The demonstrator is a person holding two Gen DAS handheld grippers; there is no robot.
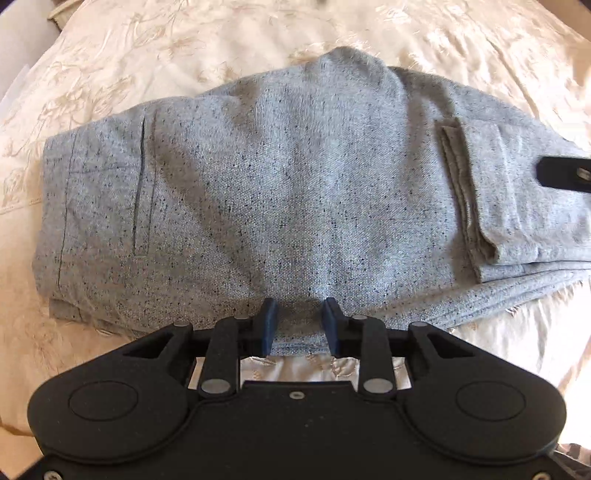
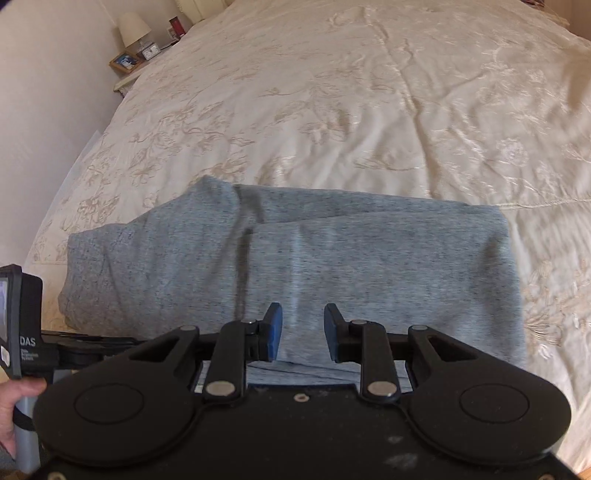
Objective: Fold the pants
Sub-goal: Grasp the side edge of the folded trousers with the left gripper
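Note:
Grey speckled pants (image 1: 295, 203) lie folded into a flat bundle on the cream bedspread (image 1: 184, 48). A pocket slit shows at their left end and a leg hem (image 1: 465, 195) lies on top at the right. My left gripper (image 1: 300, 325) hovers over the bundle's near edge; its blue pads (image 1: 269, 325) stand apart and press on nothing. In the right wrist view the same pants (image 2: 369, 266) lie under my right gripper (image 2: 303, 328), open above the cloth with nothing pinched. A black part of the right gripper (image 1: 565, 173) shows at the left wrist view's right edge.
The embroidered bedspread (image 2: 369, 110) stretches far beyond the pants. A nightstand at the back left carries a lamp (image 2: 133, 29), a clock (image 2: 150, 52) and a picture frame (image 2: 125, 61). A wall runs along the left. A hand (image 2: 14, 402) holds the left gripper's body (image 2: 22, 325).

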